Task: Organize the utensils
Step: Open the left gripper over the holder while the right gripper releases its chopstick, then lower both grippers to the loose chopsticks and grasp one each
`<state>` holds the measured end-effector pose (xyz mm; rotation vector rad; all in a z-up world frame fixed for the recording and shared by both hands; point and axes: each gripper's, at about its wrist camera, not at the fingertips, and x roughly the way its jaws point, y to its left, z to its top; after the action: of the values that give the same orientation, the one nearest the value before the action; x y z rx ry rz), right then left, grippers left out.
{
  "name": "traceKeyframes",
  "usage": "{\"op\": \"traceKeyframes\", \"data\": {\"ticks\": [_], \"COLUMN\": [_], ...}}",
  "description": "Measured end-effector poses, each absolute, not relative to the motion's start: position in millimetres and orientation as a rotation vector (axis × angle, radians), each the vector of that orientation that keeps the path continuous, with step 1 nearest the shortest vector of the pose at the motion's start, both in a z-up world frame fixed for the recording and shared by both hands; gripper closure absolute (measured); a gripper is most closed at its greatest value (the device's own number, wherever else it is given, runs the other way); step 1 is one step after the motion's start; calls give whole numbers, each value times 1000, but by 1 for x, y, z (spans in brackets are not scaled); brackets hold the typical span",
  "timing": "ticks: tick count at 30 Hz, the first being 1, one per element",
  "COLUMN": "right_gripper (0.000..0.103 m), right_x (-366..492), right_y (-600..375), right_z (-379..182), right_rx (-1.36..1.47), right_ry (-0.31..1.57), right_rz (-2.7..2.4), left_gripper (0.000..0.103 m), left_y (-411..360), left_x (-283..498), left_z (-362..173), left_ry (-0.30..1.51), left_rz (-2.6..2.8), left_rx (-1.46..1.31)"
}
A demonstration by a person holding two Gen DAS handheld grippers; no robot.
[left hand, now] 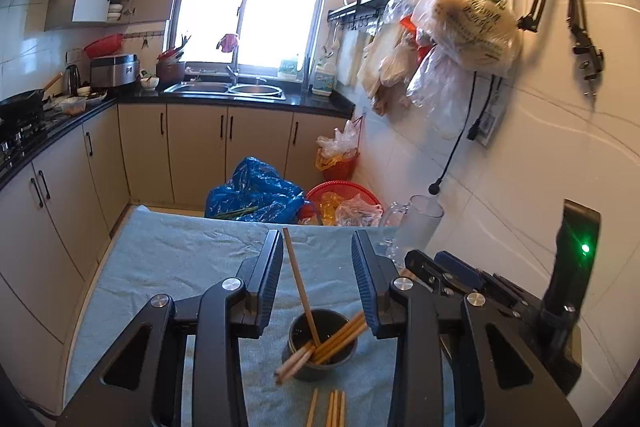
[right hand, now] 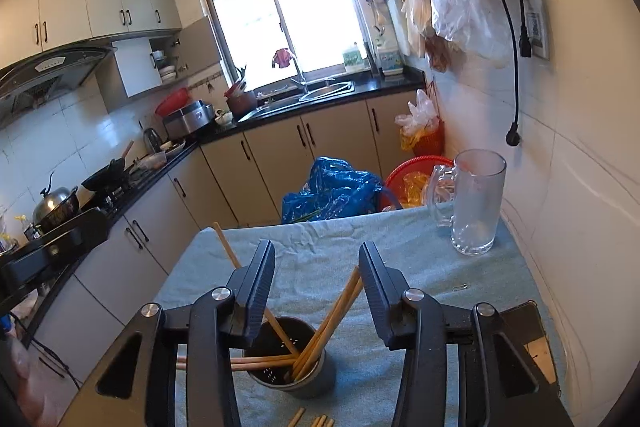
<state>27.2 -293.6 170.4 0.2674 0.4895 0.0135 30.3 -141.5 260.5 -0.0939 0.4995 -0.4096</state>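
Nearest the lens, the loose chopsticks (left hand: 331, 409) lie on the desk (left hand: 168, 259), slim pale wooden sticks; four ends show in the left wrist view, cut off by the lower edge. Just beyond them stands the holder (right hand: 290, 367), a dark round metal cup with a perforated inner wall, upright on the wrinkled blue-grey cloth that covers the desk. It holds several more wooden chopsticks (right hand: 332, 315) leaning in different directions; their exact number cannot be told where they overlap. The left hand-held gripper (left hand: 316, 271) hangs above the holder with its ribbed black fingers spread, one leaning chopstick rising between them untouched. The right hand-held gripper (right hand: 316, 281) is likewise spread wide and grips nothing. Farther back near the tiled wall stands one clear glass mug (right hand: 476, 203) with a handle. Beyond the desk edge lie a crumpled blue plastic bag (right hand: 332, 191) and a red basket (right hand: 416, 173); printing on the hanging bags is unreadable.
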Motion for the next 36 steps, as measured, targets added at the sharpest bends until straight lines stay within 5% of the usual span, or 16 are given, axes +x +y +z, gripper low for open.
{"op": "traceKeyframes", "data": {"ticks": [17, 31, 36], "right_gripper": [32, 25, 25], "right_x": [-87, -172, -167], "right_y": [-303, -351, -336], "right_z": [161, 143, 106], "right_rx": [131, -107, 13], "right_ry": [603, 753, 830], "right_rz": [-46, -310, -156], "left_gripper": [42, 42, 64], "left_y": [-51, -70, -101], "left_x": [-107, -98, -78], "left_z": [235, 87, 50], "left_ry": [459, 835, 940], "left_rz": [-331, -412, -473], "left_rx": [-71, 43, 89]}}
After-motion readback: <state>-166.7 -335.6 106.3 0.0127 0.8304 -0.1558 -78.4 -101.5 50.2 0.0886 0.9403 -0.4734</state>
